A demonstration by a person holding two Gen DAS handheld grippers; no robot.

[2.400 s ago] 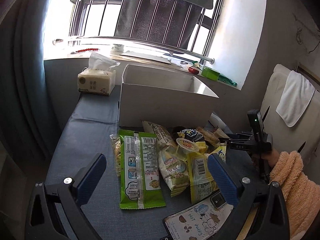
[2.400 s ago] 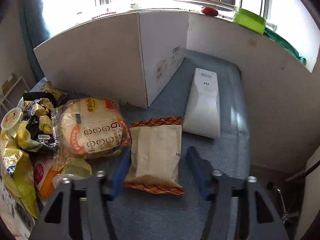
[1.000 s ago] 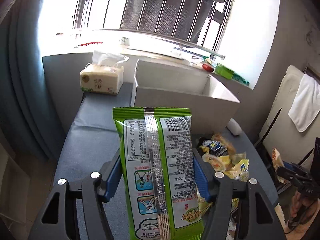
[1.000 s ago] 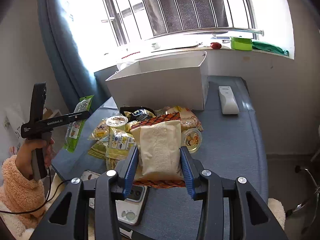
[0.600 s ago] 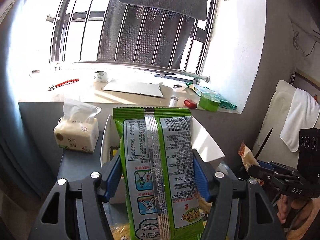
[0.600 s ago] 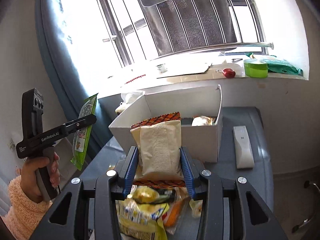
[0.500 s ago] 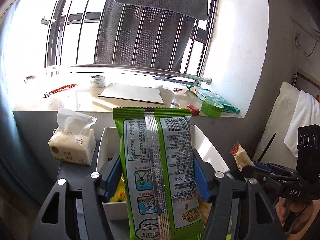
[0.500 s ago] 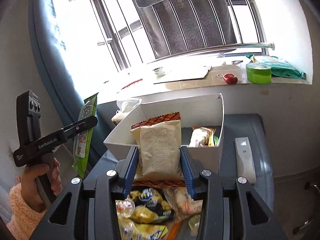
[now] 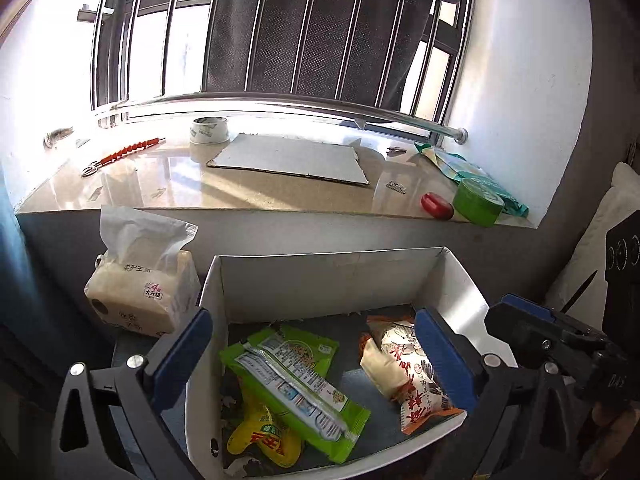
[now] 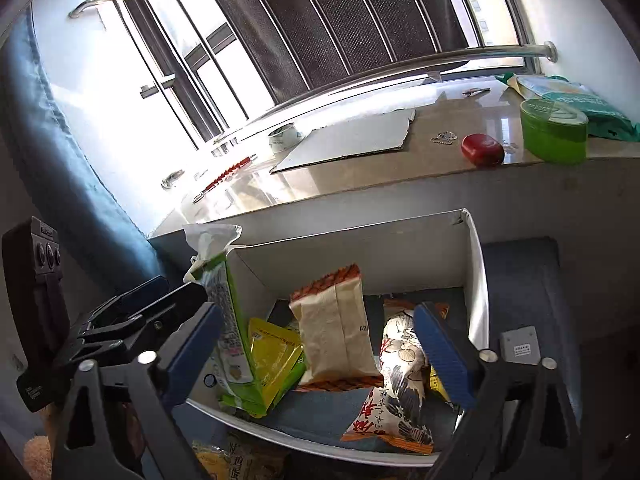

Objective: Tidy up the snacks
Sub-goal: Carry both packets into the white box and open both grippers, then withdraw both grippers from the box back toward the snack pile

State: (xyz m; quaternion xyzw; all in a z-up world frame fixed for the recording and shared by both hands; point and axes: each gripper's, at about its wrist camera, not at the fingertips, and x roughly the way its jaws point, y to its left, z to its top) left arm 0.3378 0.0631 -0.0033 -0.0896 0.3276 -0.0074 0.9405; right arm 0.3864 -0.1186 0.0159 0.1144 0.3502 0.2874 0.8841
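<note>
Right wrist view: both grippers (image 10: 316,356) (image 9: 312,354) just spread empty — several packets in white box (image 10: 360,248), more snacks (image 10: 240,460) outside.

Two close wrist views angled down, both sharing white box (image 9: 328,276) and windowsill (image 10: 360,176).

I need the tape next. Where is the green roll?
In both wrist views the green tape roll sits at the right end of the windowsill, just right of a small red object and in front of a teal packet.
</note>
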